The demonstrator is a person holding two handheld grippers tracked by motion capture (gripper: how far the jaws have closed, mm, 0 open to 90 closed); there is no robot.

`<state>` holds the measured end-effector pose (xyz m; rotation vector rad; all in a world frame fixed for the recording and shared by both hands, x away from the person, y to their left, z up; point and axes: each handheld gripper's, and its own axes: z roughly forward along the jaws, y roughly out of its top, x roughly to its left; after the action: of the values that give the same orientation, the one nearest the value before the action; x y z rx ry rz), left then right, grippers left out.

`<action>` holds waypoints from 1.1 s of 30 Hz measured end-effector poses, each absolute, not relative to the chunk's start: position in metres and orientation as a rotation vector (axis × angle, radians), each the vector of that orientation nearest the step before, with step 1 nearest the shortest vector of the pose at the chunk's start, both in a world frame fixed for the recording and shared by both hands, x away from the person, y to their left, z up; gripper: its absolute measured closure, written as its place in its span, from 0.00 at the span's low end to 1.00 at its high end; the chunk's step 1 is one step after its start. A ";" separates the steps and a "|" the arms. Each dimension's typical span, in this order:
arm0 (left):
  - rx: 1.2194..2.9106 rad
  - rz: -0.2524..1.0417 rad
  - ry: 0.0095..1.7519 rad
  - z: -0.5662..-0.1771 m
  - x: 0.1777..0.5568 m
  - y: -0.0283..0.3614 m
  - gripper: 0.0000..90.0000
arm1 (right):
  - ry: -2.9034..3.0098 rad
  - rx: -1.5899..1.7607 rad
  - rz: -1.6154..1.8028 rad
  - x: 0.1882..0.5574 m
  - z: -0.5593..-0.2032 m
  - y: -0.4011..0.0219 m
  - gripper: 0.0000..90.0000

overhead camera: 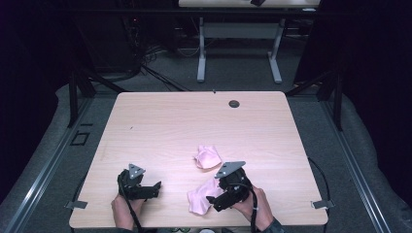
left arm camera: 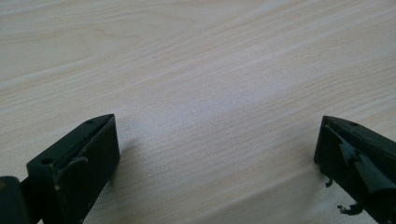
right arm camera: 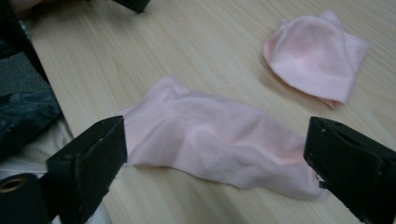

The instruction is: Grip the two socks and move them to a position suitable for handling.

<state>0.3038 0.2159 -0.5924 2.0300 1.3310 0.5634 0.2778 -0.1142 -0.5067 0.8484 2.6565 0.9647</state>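
We are holding the right gripper point(overhead camera: 210, 200) over the near pink sock point(right arm camera: 219, 144), which is lying flat and rumpled on the table point(overhead camera: 160, 126) close to its near edge, and the jaws are standing spread with nothing pinched between them. The left gripper point(overhead camera: 158, 186) is resting apart on bare wood, its jaws spread wide too. The second pink sock point(overhead camera: 207, 157) is lying bunched just beyond the first. From here we are judging the main risk to be a thin pinch: the fabric is limp, so a bite taken on one fold may be lifting only the top layer and letting the rest slide out. The sock is also sitting near the table edge, so dragging it toward us could be tipping it off. The high view is giving us both grippers, both socks and how they are lying relative to each other; the right gripper view is showing the sock's wrinkles and its place between the jaws, which the gripper is hiding from above.
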 end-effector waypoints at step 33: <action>2.014 0.568 1.355 -0.593 0.304 0.216 0.00 | 2.826 0.737 0.763 0.275 -0.561 -0.043 0.70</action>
<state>0.3039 0.2161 -0.5927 2.0137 1.3553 0.5682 0.2754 -0.0428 -0.5609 0.7366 2.8264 0.7628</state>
